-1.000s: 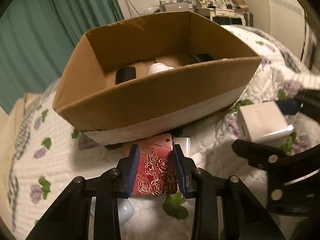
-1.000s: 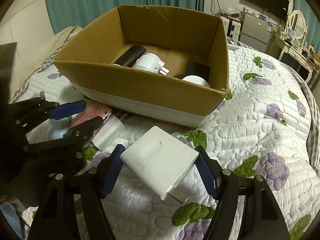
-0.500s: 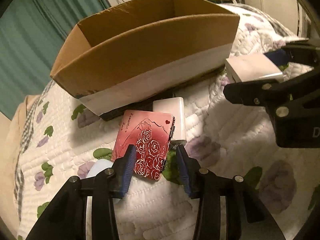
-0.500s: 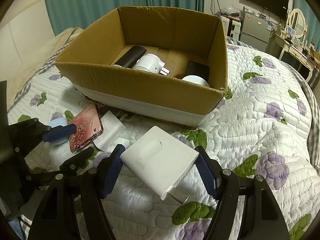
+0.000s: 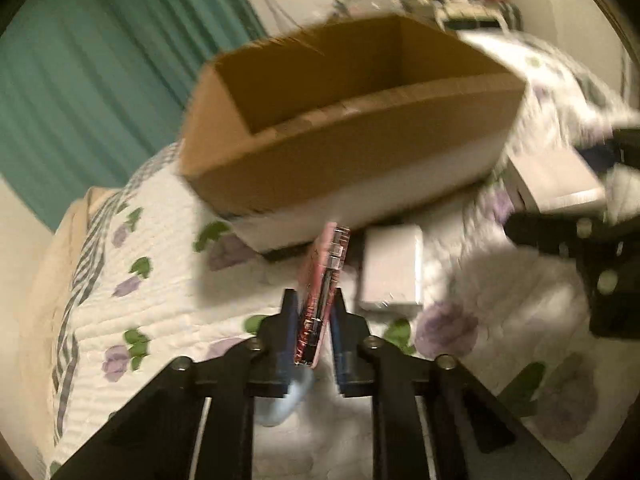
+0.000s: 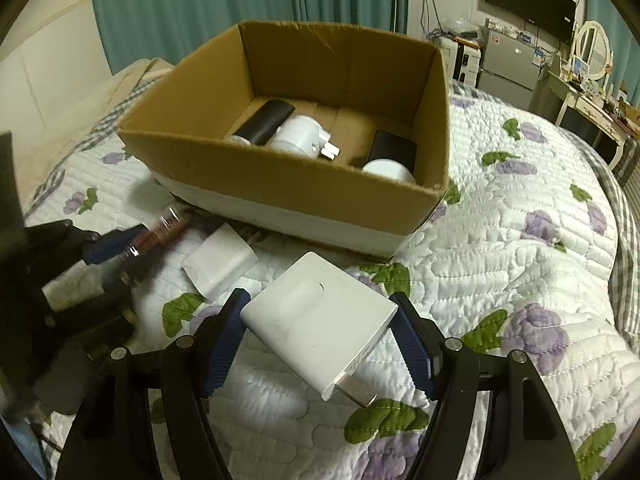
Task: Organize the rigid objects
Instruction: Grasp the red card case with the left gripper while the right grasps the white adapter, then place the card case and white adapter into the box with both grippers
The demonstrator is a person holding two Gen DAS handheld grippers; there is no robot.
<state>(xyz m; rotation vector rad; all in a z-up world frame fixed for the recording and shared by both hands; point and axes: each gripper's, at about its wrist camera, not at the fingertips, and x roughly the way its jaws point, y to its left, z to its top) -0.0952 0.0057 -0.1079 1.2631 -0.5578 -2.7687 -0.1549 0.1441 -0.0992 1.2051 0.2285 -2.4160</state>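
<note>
Cardboard box [image 6: 304, 196] at twelve o'clock already holds several items. Left gripper [image 5: 314, 320] clamps the red case [image 5: 320, 292] edge-on; right gripper [image 6: 320, 340] pinches the white charger [image 6: 316, 320]; both, plus a small adapter [image 6: 220, 264], remain unboxed.

Dim, warm indoor light; the left wrist view is heavily motion-blurred, perhaps from fast movement. The right wrist view stays sharp, with fisheye bending and dark corners.

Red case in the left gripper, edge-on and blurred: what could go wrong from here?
1. The left gripper pinches the red case only near its lower end; it could pivot or slip mid-swing.
2. The box wall stands right ahead; a low carry could clip it.
3. The right gripper holds a charger close by.
</note>
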